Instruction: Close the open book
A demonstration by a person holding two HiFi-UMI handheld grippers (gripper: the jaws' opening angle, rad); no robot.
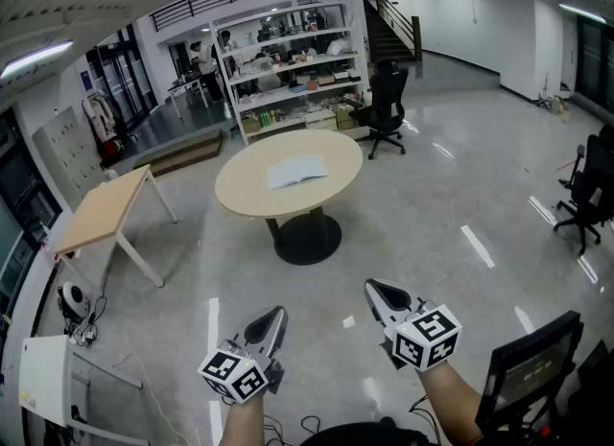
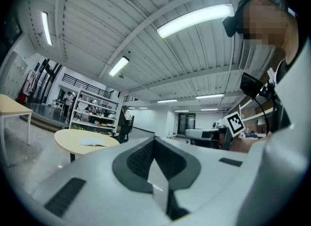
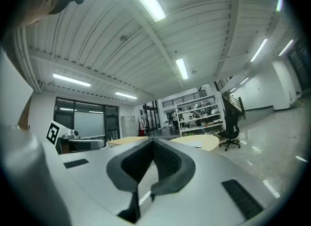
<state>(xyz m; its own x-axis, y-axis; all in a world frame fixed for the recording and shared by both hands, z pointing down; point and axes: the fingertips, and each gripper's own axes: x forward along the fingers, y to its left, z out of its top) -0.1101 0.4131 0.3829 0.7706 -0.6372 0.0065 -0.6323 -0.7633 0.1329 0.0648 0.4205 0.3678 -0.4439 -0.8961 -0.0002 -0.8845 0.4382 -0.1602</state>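
Observation:
An open book (image 1: 296,172) lies flat with pale pages on a round beige table (image 1: 245,188) across the room; it shows small in the left gripper view as the book (image 2: 94,142) and at the table's edge as the book (image 3: 200,144). My left gripper (image 1: 276,315) and right gripper (image 1: 376,288) are held low near my body, far from the table, both pointing level toward it. Both are shut with nothing between the jaws, as the left gripper (image 2: 154,140) and right gripper (image 3: 153,141) views show.
A rectangular wooden table (image 1: 101,210) stands left of the round one. A black office chair (image 1: 385,108) and shelving (image 1: 288,65) are behind it. More black chairs (image 1: 583,195) stand at the right; one chair (image 1: 528,367) is close by my right arm. Cables lie on the floor at left.

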